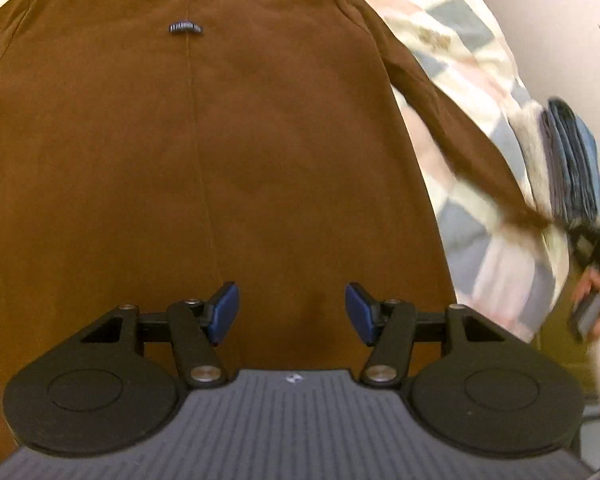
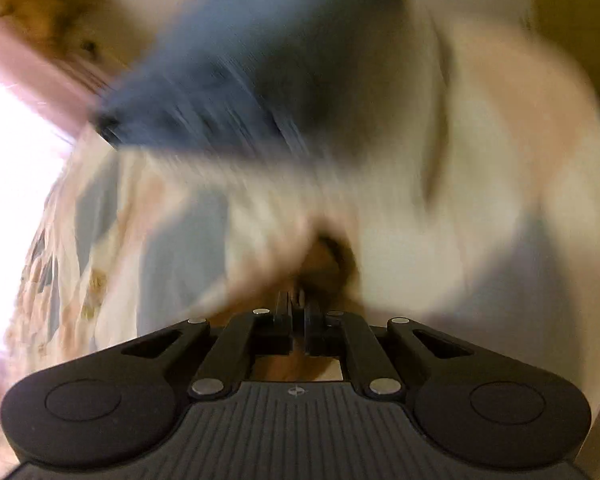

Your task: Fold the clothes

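Brown shirt (image 1: 228,152) flat on bed (image 1: 476,92), long axis 12–6. Left gripper (image 1: 292,312) spread, empty, over hem. Sleeve (image 1: 460,136) runs to 4 o'clock; right gripper (image 2: 298,300) pinches its cuff, so nearer.

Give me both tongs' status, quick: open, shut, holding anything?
Left tongs: open, hovering over the brown garment, holding nothing.
Right tongs: shut on brown fabric, apparently the garment's sleeve; the view is blurred.
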Demonstrator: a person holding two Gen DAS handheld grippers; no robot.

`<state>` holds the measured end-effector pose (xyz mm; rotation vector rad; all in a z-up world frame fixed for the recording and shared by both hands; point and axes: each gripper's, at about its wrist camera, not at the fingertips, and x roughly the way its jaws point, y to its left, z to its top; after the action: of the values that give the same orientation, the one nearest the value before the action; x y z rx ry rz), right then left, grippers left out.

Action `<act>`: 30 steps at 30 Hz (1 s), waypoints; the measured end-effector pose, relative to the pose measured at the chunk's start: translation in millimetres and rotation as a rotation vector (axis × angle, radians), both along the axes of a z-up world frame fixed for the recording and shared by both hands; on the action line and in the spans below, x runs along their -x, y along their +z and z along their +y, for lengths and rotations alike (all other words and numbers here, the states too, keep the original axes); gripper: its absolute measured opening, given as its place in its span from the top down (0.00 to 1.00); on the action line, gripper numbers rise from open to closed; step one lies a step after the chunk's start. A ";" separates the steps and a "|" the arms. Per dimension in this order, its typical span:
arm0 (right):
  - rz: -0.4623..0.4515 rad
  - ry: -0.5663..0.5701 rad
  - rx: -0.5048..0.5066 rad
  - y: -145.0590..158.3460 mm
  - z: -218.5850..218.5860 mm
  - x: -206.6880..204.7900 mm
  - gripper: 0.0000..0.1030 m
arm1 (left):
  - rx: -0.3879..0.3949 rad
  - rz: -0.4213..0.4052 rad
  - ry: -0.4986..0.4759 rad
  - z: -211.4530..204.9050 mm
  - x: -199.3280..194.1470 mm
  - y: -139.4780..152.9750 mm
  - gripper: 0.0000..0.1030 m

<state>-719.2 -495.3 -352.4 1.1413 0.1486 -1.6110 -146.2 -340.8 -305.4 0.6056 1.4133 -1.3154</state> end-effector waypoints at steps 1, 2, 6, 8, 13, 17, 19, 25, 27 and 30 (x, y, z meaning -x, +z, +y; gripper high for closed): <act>0.092 0.030 0.057 12.1 -0.2 -3.4 0.96 | -0.008 -0.009 0.003 7.0 -2.4 -1.8 0.48; 0.178 0.063 0.095 20.3 -1.0 -6.7 0.96 | -0.020 -0.019 0.012 13.9 -5.0 -3.6 0.48; 0.342 0.135 0.029 4.4 -14.1 -14.9 0.95 | -0.075 -0.052 0.081 49.1 -22.5 -8.7 0.48; 0.386 0.155 -0.032 -13.3 -19.0 -20.6 0.91 | -0.084 -0.058 0.105 66.1 -29.6 -10.0 0.48; 0.493 0.021 -0.135 -16.6 -6.3 -30.3 0.23 | -0.077 -0.106 0.138 109.3 -44.2 -4.7 0.48; 0.073 0.233 -0.066 3.8 50.3 -52.5 0.25 | -0.047 -0.126 0.266 156.5 -64.3 3.5 0.46; -0.154 0.438 -0.134 -1.9 80.3 -80.1 0.31 | -0.039 -0.135 0.341 181.9 -78.1 5.8 0.42; -0.251 0.734 -0.312 -23.5 151.6 -158.2 0.34 | -0.007 -0.109 0.509 247.3 -122.1 -1.0 0.28; -0.238 0.702 -0.318 -28.4 156.1 -162.5 0.31 | -0.011 -0.087 0.522 258.2 -130.6 -11.8 0.25; -0.256 0.638 -0.318 -36.6 156.1 -163.7 0.29 | -0.007 0.013 0.541 251.0 -131.0 -38.9 0.30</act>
<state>-555.5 -339.2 -388.9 1.3562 0.5566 -0.8872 -15.2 -89.8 -344.3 0.1919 1.4599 -0.8822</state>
